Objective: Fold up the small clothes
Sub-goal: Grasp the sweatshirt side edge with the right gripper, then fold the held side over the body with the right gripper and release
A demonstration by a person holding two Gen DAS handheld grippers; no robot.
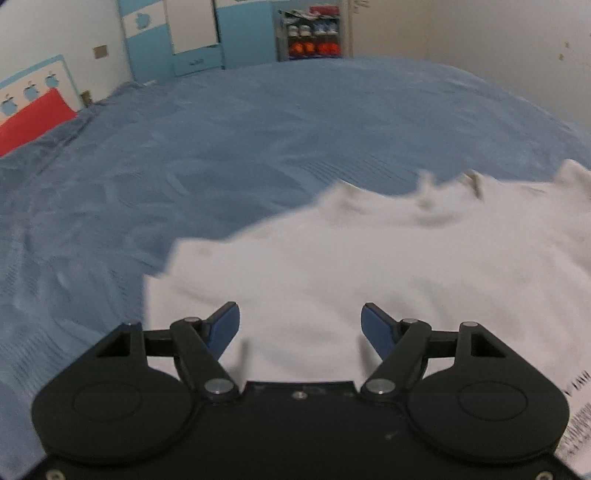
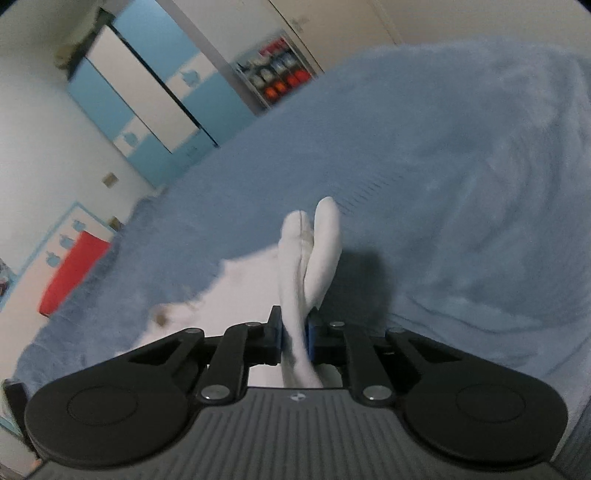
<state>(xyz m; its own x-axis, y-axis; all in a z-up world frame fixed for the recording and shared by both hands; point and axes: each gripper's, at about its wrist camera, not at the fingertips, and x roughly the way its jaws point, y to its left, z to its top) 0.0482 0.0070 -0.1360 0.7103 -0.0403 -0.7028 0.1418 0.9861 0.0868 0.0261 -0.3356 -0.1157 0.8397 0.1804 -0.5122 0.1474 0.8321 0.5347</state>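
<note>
A small white garment lies spread on the blue bedspread, with its collar edge at the far side. My left gripper is open and empty, its blue-padded fingers hovering over the garment's near part. In the right wrist view, my right gripper is shut on a fold of the white garment, which stands up bunched between the jaws above the bedspread. The rest of the garment trails down to the left of the gripper.
A red pillow lies by the headboard at the far left. A blue and white wardrobe and a shoe shelf stand beyond the bed. A printed part of the garment shows at the right edge.
</note>
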